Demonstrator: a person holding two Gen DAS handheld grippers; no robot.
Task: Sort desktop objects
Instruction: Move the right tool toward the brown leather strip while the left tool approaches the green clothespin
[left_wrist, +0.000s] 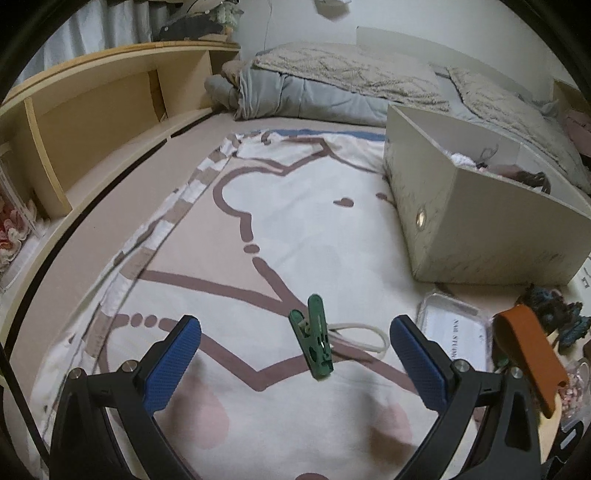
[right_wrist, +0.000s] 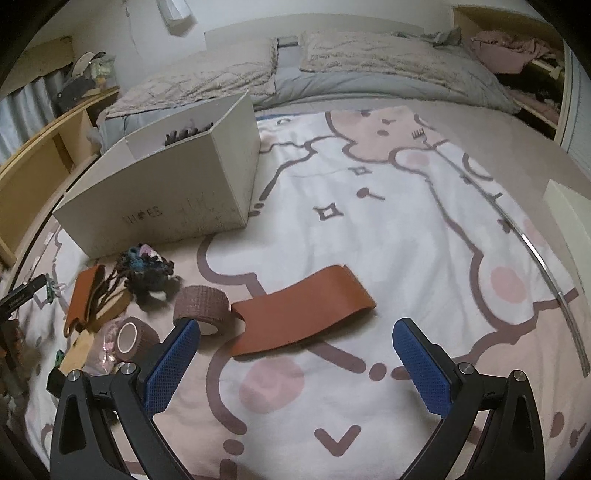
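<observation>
Your left gripper (left_wrist: 295, 363) has its jaws spread wide and holds nothing. Between its blue pads (left_wrist: 173, 363) a green clothes peg (left_wrist: 314, 338) lies on the patterned cloth (left_wrist: 314, 229), touching neither pad. Just right of the peg is a white cord loop (left_wrist: 364, 338), then a clear tray (left_wrist: 456, 332) with a paper inside. Far right stands the white box (left_wrist: 480, 236).

Your right gripper (right_wrist: 295, 363) is also released and empty. In its view, from the left, you see a brown strap (right_wrist: 83, 291), a dark yarn bundle (right_wrist: 147, 267), two brown tape rolls (right_wrist: 201, 302) near the left finger, and a flat brown leather piece (right_wrist: 303, 308) lying just beyond the open fingers.
</observation>
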